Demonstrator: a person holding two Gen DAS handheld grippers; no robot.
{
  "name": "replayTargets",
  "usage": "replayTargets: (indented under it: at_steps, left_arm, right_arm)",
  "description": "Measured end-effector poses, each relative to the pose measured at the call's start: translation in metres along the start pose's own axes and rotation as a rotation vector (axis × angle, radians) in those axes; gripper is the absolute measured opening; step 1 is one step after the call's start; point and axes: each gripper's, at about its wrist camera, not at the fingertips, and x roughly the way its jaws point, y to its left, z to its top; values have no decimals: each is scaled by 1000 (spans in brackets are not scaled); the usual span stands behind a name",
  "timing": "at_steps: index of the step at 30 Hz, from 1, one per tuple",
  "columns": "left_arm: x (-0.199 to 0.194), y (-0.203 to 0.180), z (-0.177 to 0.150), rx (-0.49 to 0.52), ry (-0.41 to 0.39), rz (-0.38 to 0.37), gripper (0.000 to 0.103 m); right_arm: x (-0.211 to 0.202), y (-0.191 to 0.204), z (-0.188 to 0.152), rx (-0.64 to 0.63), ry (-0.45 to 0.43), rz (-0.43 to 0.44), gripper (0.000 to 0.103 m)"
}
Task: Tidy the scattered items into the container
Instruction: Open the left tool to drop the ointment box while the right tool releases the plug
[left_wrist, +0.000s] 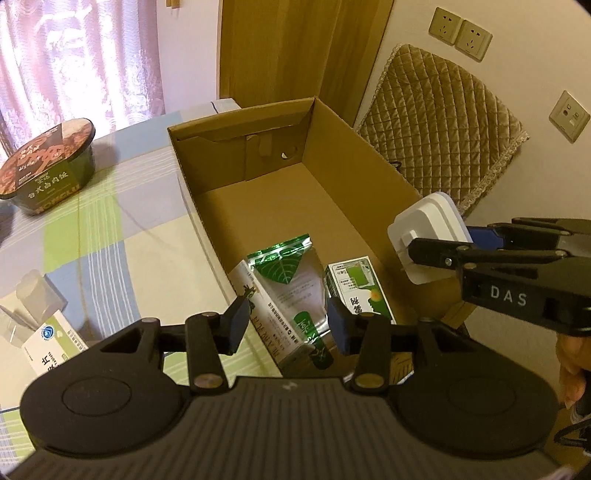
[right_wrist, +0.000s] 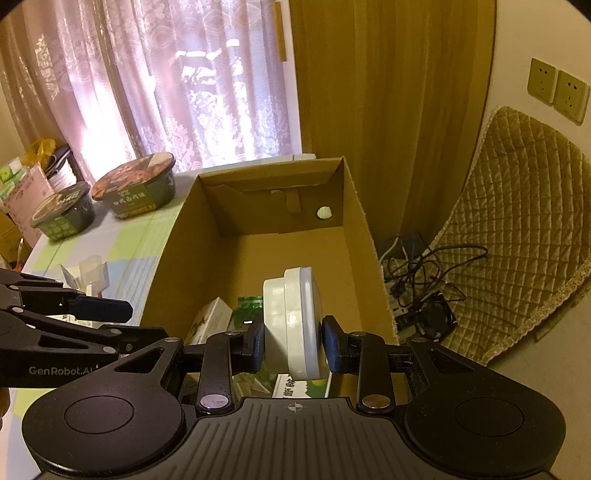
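An open cardboard box (left_wrist: 207, 177) (right_wrist: 177, 236) stands on the checked tablecloth. Inside its near end lie a silver-green pouch (left_wrist: 291, 291), a white carton (left_wrist: 258, 325) and a small green-white box (left_wrist: 360, 288). My left gripper (left_wrist: 286, 325) hovers open over the pouch with nothing between its fingers. My right gripper (right_wrist: 293, 343) is shut on a white plastic device (right_wrist: 295, 325) (left_wrist: 428, 236), held above the box's right wall. In the right wrist view the pouch (right_wrist: 249, 306) and carton (right_wrist: 210, 321) show beneath the device.
A bowl of instant rice (left_wrist: 48, 166) (right_wrist: 136, 188) and a second bowl (right_wrist: 64, 214) sit on the table at far left. A medicine box (left_wrist: 51, 347) and a clear plastic case (left_wrist: 29, 299) lie near left. A quilted chair (left_wrist: 443, 122) and tangled cables (right_wrist: 417, 280) are to the right.
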Motion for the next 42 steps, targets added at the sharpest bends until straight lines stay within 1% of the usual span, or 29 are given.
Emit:
replayTargets:
  at_steps: [4, 8, 17, 24, 32, 37, 42]
  left_arm:
    - [-2, 2, -2, -1, -3, 2, 42]
    - [-3, 4, -3, -3, -2, 0, 45]
    - [-6, 14, -9, -12, -4, 9, 49]
    - [-6, 19, -10, -15, -1, 9, 50]
    - [-7, 21, -18, -27, 5, -1, 51]
    - [-14, 23, -25, -41, 5, -5, 51]
    - [-25, 24, -37, -56, 5, -10, 53]
  right_arm:
    - [3, 3, -2, -4, 9, 2, 34]
    - [9, 4, -3, -3, 22, 3, 34]
    - [31, 7, -6, -12, 69, 10, 35]
    - [42, 9, -4, 7, 60, 36, 35]
    - [32, 1, -5, 37, 23, 25, 35]
    - [19, -2, -10, 71, 10, 31, 35]
    - [2, 3, -19, 86, -1, 37, 35]
